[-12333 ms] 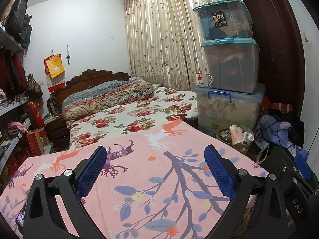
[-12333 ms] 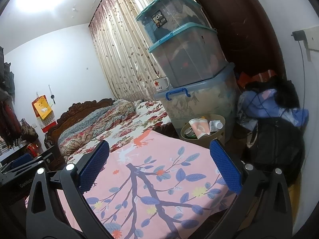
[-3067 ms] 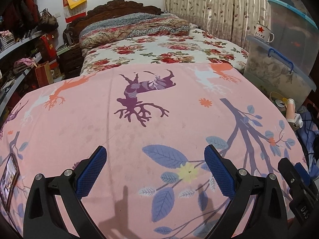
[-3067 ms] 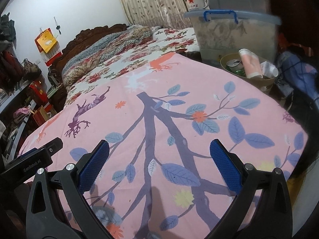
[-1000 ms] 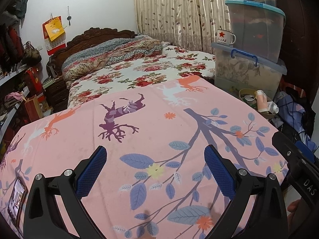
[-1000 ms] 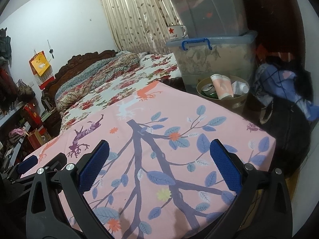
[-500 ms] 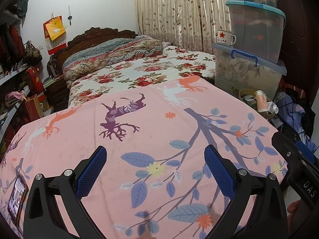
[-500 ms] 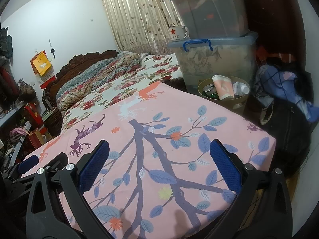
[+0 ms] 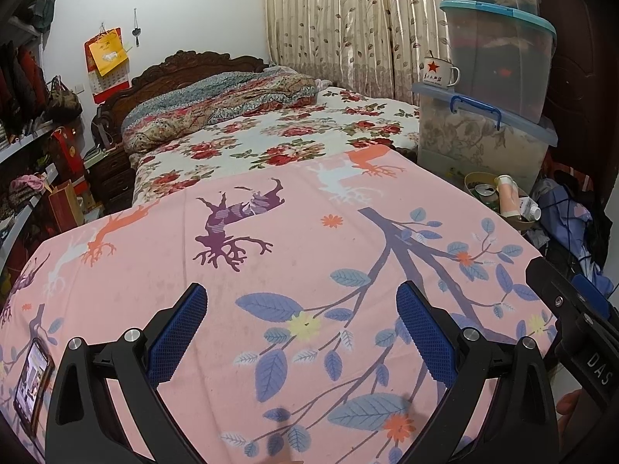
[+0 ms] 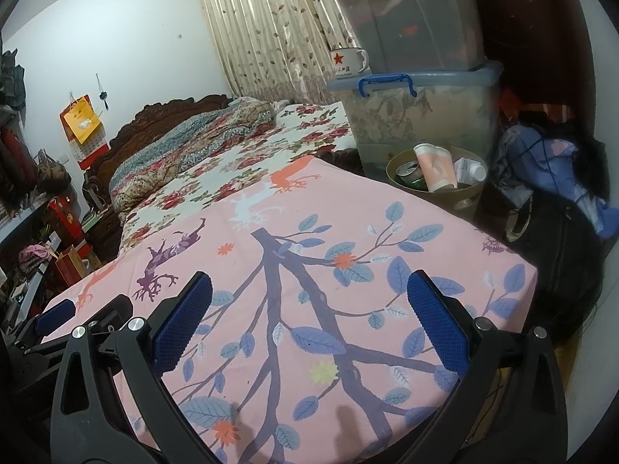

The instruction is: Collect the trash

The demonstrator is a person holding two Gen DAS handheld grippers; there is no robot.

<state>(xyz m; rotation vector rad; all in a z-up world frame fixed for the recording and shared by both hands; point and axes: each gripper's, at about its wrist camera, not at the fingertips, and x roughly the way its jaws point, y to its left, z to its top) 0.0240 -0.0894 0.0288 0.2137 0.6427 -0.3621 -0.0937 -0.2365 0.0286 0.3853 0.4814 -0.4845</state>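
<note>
Right wrist view: right tool (image 10: 309,324) spread and empty over the pink bedsheet (image 10: 309,270); left tool (image 9: 305,334) likewise. Trash sits in the bin (image 10: 437,178) just beyond the sheet's far corner. Best scan the sheet before reaching.

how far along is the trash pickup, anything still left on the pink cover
Done, it seems: the bin beside the bed already holds a can, a pink tube and a small bottle. In hand: nothing; the left gripper and right gripper are both open and empty above the pink cover. Left: no trash shows on the cover, only a phone near its left edge.
</note>
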